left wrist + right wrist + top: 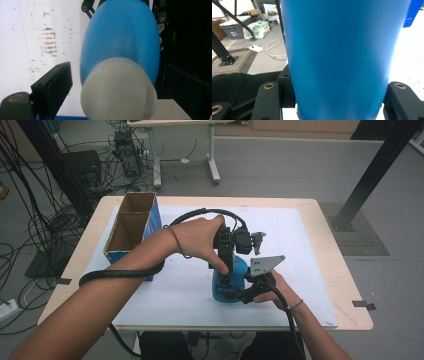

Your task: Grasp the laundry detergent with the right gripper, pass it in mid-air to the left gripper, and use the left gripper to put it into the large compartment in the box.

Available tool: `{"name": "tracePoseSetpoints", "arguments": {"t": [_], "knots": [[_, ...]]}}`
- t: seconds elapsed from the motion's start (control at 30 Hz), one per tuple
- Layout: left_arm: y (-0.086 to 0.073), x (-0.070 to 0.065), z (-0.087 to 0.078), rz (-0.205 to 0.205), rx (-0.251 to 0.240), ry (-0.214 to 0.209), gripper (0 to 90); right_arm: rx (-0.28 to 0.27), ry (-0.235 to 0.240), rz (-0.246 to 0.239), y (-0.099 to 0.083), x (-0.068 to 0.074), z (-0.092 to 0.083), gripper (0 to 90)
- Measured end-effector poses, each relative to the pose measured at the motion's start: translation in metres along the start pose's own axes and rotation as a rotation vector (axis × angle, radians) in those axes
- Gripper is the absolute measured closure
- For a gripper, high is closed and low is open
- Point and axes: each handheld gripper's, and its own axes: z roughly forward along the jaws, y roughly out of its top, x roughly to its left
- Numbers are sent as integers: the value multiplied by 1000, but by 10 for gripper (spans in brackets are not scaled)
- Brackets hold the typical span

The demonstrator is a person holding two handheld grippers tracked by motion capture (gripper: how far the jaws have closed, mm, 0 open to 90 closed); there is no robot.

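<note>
A blue bottle (227, 287) stands upright on the white sheet (305, 250) near the table's front. My right gripper (246, 292) comes in from the right and is shut on its lower body; in the right gripper view the blue wall (337, 45) sits between both jaws (337, 92). My left gripper (226, 266) points straight down over the bottle's top. In the left gripper view the white cap (118, 95) sits between the two black jaws (118, 75), with a slim gap on the left side, so it is open around the cap. The blue body (122, 32) widens below.
An open cardboard box (131, 222) with blue sides and two compartments stands at the sheet's left edge. The wooden table (350, 295) ends close behind the right hand. Cables and a desk's legs (212, 160) lie on the floor beyond.
</note>
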Motion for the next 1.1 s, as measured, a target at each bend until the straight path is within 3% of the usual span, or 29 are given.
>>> {"name": "tracePoseSetpoints", "arguments": {"t": [1.1], "knots": [[-2,-1,-5,-5,-10,7,96,-1,8,-2,2,-1,1,412]]}}
